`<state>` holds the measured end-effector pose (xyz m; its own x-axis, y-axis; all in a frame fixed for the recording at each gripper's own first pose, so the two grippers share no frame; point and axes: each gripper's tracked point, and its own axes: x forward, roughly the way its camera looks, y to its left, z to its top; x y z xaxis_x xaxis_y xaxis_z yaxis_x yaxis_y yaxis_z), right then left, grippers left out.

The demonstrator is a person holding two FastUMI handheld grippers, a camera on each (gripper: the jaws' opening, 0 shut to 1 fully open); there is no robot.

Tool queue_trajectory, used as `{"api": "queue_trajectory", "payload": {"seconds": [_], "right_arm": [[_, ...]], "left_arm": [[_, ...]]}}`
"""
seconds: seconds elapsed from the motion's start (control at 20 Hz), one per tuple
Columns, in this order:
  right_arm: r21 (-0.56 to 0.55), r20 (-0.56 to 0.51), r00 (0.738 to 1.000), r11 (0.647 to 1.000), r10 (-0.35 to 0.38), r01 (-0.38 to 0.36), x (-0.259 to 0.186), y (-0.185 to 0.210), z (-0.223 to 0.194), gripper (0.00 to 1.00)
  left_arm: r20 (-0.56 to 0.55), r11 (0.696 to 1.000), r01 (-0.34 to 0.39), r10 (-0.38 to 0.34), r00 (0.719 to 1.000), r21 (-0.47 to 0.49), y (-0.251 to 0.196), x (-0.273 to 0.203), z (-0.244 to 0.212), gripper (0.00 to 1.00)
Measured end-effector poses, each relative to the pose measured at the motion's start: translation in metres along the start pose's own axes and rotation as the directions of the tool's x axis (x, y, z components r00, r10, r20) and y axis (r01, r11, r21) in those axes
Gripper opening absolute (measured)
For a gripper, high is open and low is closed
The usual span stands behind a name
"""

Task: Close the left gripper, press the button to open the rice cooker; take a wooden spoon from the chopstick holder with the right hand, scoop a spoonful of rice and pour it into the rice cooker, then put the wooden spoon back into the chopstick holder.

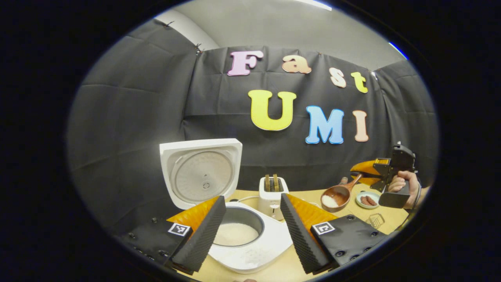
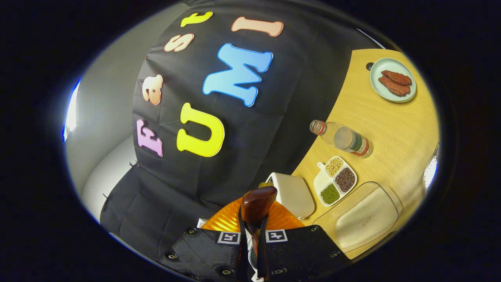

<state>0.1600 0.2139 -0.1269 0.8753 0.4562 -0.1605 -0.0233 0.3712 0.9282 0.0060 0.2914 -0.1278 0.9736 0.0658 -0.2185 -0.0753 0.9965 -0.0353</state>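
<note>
In the left gripper view, the rice cooker (image 1: 242, 239) stands on the wooden counter (image 1: 352, 213) with its lid (image 1: 201, 172) swung up and open, so the button press looks done. White rice already lies in the bottom of its inner pot (image 1: 236, 231). The left tool (image 1: 252, 231) hangs just above the cooker with its fingers spread wide apart, holding nothing. To the far right, a hand (image 1: 399, 184) carries the right tool (image 1: 368, 174), which holds a wooden spoon (image 1: 337, 196) loaded with white rice, well apart from the cooker. A toaster (image 1: 273, 196) stands between them. In the right gripper view, the right tool (image 2: 252, 239) is clamped on the wooden spoon handle (image 2: 256, 205). A clear tray of rice (image 2: 366, 219) sits on the counter near a divided dish of beans (image 2: 336, 181). Judging from this, pouring into the cooker and returning the spoon to the chopstick holder remain.
</note>
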Motion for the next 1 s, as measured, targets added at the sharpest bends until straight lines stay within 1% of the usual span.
{"api": "queue_trajectory", "payload": {"seconds": [0.05,0.15,0.35,0.55,0.6,0.65,0.75,0.8,0.9,0.95,1.0], "right_arm": [[-0.006,-0.013,1.000,1.000,0.013,-0.013,0.006,0.010,-0.007,0.09],[-0.019,-0.043,0.998,0.999,0.035,-0.036,0.021,0.030,-0.024,0.09],[-0.058,-0.114,0.991,0.995,0.069,-0.076,0.049,0.064,-0.064,0.09],[-0.162,-0.186,0.980,0.982,0.068,-0.099,0.082,0.083,-0.107,0.09],[-0.194,-0.206,0.977,0.975,0.064,-0.105,0.092,0.087,-0.119,0.09],[-0.231,-0.228,0.972,0.967,0.057,-0.111,0.098,0.089,-0.133,0.09],[-0.320,-0.268,0.963,0.940,0.031,-0.120,0.111,0.089,-0.160,0.09],[-0.370,-0.291,0.956,0.919,0.023,-0.135,0.118,0.091,-0.172,0.09],[-0.474,-0.323,0.946,0.865,0.001,-0.162,0.131,0.093,-0.198,0.09],[-0.530,-0.334,0.943,0.830,-0.015,-0.175,0.135,0.093,-0.212,0.09],[-0.589,-0.341,0.940,0.786,-0.031,-0.188,0.140,0.094,-0.223,0.09]], "left_arm": [[-0.002,1.000,0.003,-0.003,1.000,0.006,0.003,-0.002,-0.003,0.96],[-0.003,1.000,0.015,-0.015,1.000,0.006,0.008,-0.005,-0.006,0.98],[-0.002,0.999,0.031,-0.031,1.000,0.012,0.020,-0.011,-0.010,0.97],[0.001,0.999,0.032,-0.032,0.999,0.005,0.036,-0.022,-0.012,0.97],[0.006,1.000,0.022,-0.022,1.000,0.004,0.041,-0.023,-0.012,0.99],[0.007,1.000,0.008,-0.008,1.000,0.003,0.047,-0.025,-0.014,0.97],[0.005,1.000,-0.012,0.012,1.000,-0.006,0.054,-0.027,-0.016,0.96],[0.006,1.000,-0.018,0.018,1.000,-0.010,0.055,-0.028,-0.015,0.96],[-0.002,0.999,-0.034,0.034,0.999,-0.005,0.061,-0.032,-0.021,0.98],[-0.003,0.999,-0.043,0.043,0.999,-0.005,0.065,-0.035,-0.024,0.97],[-0.004,0.999,-0.051,0.051,0.999,-0.008,0.068,-0.035,-0.023,0.98]]}}
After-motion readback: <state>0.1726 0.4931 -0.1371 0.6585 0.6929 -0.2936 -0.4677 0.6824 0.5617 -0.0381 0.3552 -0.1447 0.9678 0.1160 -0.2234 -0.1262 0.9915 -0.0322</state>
